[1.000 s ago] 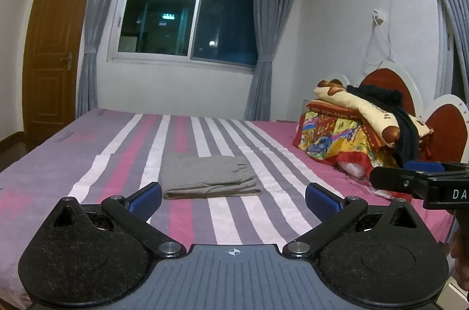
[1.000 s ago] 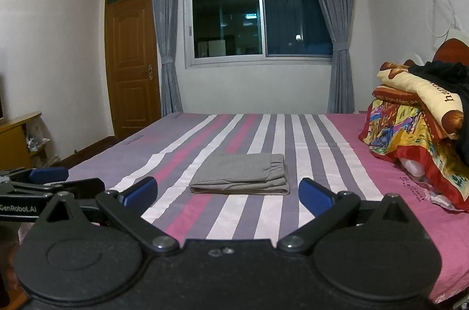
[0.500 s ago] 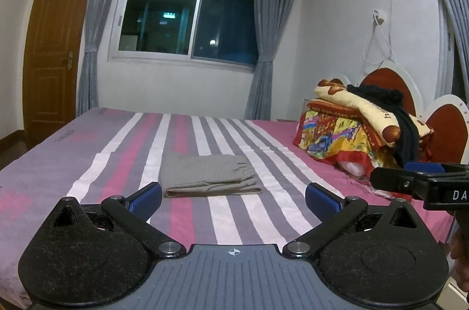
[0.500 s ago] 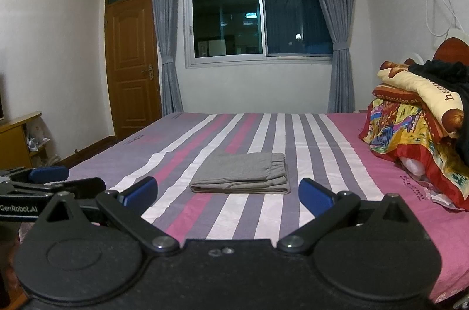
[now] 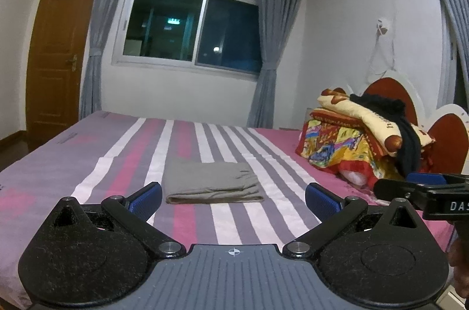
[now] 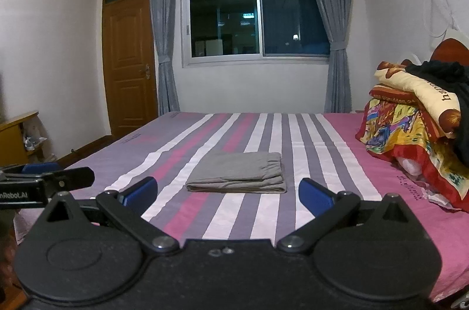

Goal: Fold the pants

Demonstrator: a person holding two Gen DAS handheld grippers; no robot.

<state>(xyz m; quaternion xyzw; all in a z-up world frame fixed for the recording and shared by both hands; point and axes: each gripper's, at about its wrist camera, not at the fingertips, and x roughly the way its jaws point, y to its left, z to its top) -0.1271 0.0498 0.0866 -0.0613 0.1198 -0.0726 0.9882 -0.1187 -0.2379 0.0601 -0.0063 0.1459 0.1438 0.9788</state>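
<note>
The grey pants (image 5: 209, 182) lie folded in a flat rectangle on the striped bed (image 5: 88, 151); they also show in the right wrist view (image 6: 239, 172). My left gripper (image 5: 233, 200) is open and empty, held back from the pants above the bed's near edge. My right gripper (image 6: 228, 194) is open and empty too, also short of the pants. Each gripper shows at the edge of the other's view, the right one (image 5: 422, 187) and the left one (image 6: 47, 178).
A pile of colourful quilts and a black garment (image 5: 360, 140) sits at the bed's right end by the red headboard (image 5: 445, 134). A window with grey curtains (image 6: 255, 8) and a wooden door (image 6: 129, 61) are on the far wall. A wooden cabinet (image 6: 14, 137) stands at left.
Both grippers stay open and nearly still. The view has shifted only slightly; the pants have not moved.
</note>
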